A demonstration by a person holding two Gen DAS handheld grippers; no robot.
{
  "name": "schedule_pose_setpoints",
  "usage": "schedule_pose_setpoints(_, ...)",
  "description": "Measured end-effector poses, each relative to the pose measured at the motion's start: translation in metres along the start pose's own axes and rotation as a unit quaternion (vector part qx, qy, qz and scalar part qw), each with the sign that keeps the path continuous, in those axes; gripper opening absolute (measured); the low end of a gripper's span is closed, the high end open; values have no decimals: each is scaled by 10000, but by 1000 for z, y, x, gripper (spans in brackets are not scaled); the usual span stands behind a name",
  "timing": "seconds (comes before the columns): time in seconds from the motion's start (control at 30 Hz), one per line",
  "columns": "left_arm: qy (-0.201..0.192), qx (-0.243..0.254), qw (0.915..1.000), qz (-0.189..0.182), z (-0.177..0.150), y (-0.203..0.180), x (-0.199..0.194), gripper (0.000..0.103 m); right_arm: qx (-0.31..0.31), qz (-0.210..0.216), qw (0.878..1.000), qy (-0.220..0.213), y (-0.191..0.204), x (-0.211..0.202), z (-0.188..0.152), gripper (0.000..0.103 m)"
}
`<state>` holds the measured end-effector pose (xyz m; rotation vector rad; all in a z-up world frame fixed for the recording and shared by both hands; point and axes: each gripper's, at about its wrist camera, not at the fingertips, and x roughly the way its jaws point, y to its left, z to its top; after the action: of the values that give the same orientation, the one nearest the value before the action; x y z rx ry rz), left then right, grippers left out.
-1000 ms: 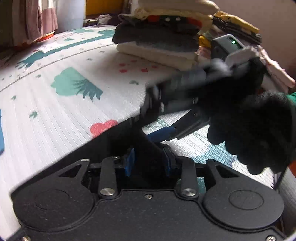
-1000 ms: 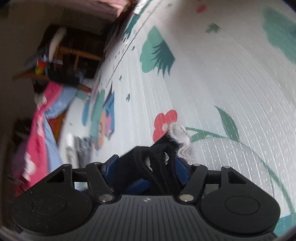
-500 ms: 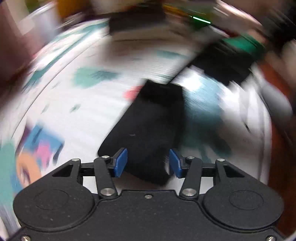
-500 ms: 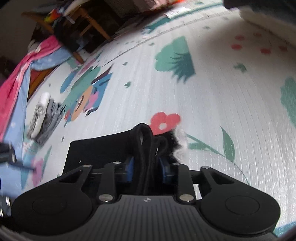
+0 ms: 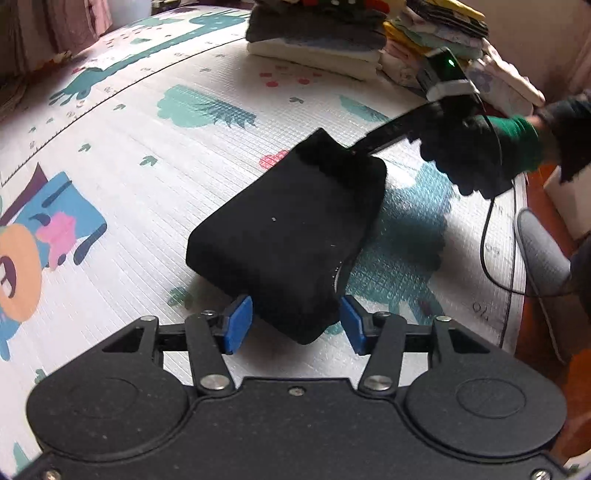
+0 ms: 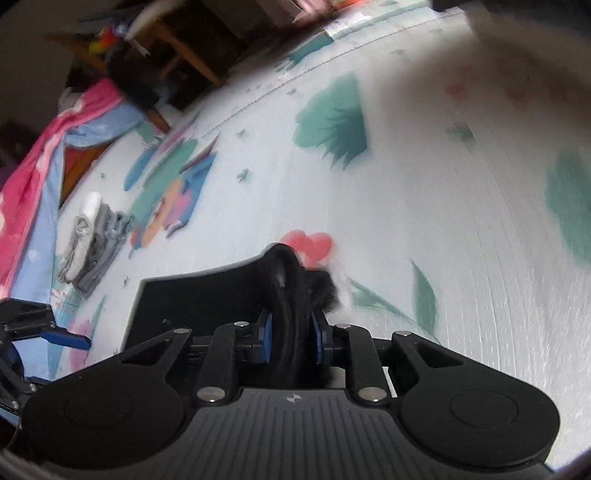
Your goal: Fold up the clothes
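Folded black fabric garment (image 5: 291,236) lies on the patterned foam play mat (image 5: 147,206). Only the left view shows two stacks of folded clothes (image 5: 317,33); only the right shows one small grey bundle (image 6: 92,243). Left gripper (image 5: 293,325), earlier clamped on cloth, now stands parted and free. Right gripper (image 6: 291,336) has just been closing, pinching the garment's bunched edge

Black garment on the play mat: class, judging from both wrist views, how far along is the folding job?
Done: the black garment already lies as a compact folded rectangle on the play mat, and stacks of folded clothes sit at the far edge. In hand: the right gripper pinches the garment's bunched end, its jaws having just closed; the left gripper has opened and straddles the near end. Left: probably moving it to the stacks.
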<state>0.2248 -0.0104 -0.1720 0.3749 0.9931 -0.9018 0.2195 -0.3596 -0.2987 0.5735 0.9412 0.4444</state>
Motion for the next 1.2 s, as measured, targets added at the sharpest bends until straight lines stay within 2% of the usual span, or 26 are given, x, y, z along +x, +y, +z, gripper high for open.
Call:
schedule_pose_setpoints(0.13,-113,-204,9997,-4,-7,10,6,52,28,-62,10000,-57,3,-7,0,24)
schedule_pose_setpoints(0.3,-443,161,9989,30,-10,0,18,47,-185,-209,9996,-77,8,-12,-2,26)
schedule_pose_setpoints(0.33,-351,227,9991,26,-10,1,32,47,-268,-298,9991,-106,12,-13,-2,29)
schedule_pose_setpoints(0.4,167,476,9986,141,-17,0,66,48,-449,-434,9980,-127,19,-12,-1,31)
schedule_pose_setpoints(0.47,-20,737,9971,172,-23,-6,78,51,-705,-617,9955,-152,26,-12,-1,36)
schedule_pose_setpoints(0.57,47,747,9971,171,-14,-9,68,50,-913,-912,9912,-287,33,-20,0,44)
schedule_pose_setpoints(0.67,-341,1009,9939,283,-10,-7,48,50,-1418,-1166,9806,-694,47,-35,0,45)
schedule_pose_setpoints(0.7,-404,926,9944,303,-6,-3,48,50,-1631,-1241,9749,-864,53,-41,-1,46)
schedule_pose_setpoints(0.77,-496,827,9948,313,0,2,54,50,-2139,-1053,9656,-1036,71,-45,-3,45)
schedule_pose_setpoints(0.83,-554,812,9947,295,6,5,67,50,-2628,-804,9569,-934,89,-36,-4,44)
schedule_pose_setpoints(0.87,-463,926,9942,294,4,6,79,51,-2746,-658,9560,-793,94,-27,-5,41)
schedule_pose_setpoints(0.93,-270,1162,9924,293,1,8,101,60,-2746,-610,9581,-543,83,-7,-8,40)
schedule_pose_setpoints(0.97,-466,1146,9920,253,-2,9,105,65,-2740,-654,9583,-484,70,0,-11,30)
schedule_pose_setpoints(1.0,-512,1073,9926,246,-2,10,106,66,-2734,-698,9584,-426,56,8,-14,25)
schedule_pose_setpoints(1.03,-553,997,9932,239,-3,10,107,66,-2843,-625,9556,-458,49,8,-17,23)
schedule_pose_setpoints(1.1,-390,1187,9917,306,2,2,101,65,-2938,-644,9531,-336,52,5,-14,23)
schedule_pose_setpoints(1.2,-534,1510,9869,177,0,-8,84,65,-2727,-655,9589,-434,58,-6,-8,25)
